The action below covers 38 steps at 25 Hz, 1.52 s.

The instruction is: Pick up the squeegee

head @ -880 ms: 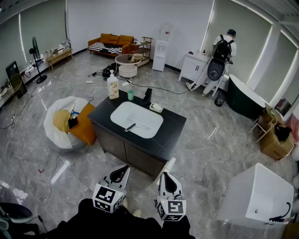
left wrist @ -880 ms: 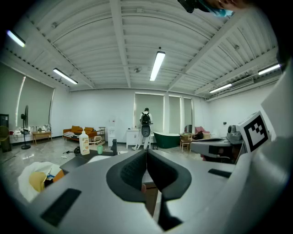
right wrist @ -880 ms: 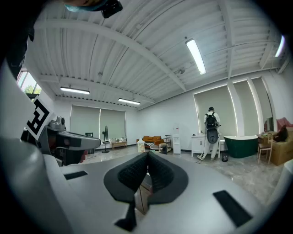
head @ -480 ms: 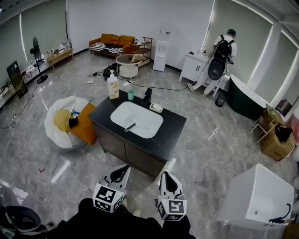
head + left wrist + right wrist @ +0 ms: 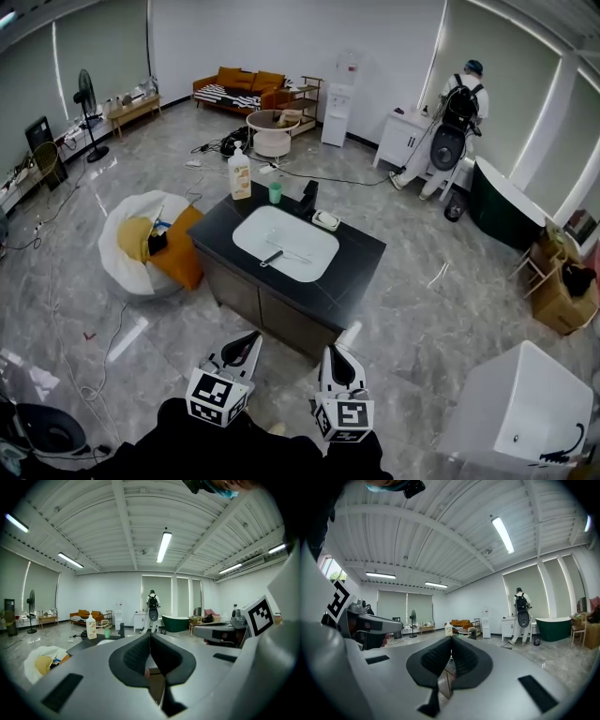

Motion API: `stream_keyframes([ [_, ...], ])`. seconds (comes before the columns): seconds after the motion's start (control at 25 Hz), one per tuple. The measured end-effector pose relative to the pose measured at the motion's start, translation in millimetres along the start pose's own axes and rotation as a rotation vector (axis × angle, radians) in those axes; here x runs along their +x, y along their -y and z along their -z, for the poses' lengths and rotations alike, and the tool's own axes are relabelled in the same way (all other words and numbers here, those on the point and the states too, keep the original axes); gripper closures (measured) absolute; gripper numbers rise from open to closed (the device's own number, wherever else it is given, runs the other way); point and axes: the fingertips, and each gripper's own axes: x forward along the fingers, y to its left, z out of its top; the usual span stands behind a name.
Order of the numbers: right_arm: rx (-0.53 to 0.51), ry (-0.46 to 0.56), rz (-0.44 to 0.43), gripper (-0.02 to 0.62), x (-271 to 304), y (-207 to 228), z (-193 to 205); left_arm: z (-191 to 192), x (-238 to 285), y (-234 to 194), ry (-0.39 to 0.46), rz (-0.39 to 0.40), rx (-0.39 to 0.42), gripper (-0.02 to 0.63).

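The squeegee, with a dark handle and a thin blade, lies in the white sink of a black counter in the middle of the room. Both grippers are at the bottom of the head view, well short of the counter and over the floor. My left gripper is shut with nothing between its jaws. My right gripper is also shut and empty. Both point roughly level toward the counter. From the two gripper views the squeegee is hidden.
On the counter stand a soap bottle, a green cup, a black faucet and a soap dish. A white beanbag with an orange cushion lies left of it, a white box right. A person stands far back. Cables cross the floor.
The head view has shifted, so the counter and room now sit slightly further right and lower in the picture. Both grippers keep their place and stay shut.
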Motion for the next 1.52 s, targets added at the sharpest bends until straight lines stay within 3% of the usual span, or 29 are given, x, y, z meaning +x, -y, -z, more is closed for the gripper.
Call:
stream_keyframes([
  [0.32, 0.001, -0.018, -0.043, 0.58, 53, -17, -2, 0, 15, -48, -0.007, -0.043, -0.019, 0.581],
  [0.6, 0.004, -0.025, -0.051, 0.58, 136, -35, -1, 1, 50, -125, -0.019, -0.057, -0.028, 0.581],
  [1.08, 0.018, -0.078, 0.025, 0.58, 284, -54, -7, -10, 137, -258, -0.056, 0.031, -0.044, 0.581],
  [1.52, 0.017, -0.1, 0.075, 0.58, 379, -86, -5, -8, 175, -351, -0.072, 0.093, -0.048, 0.581],
])
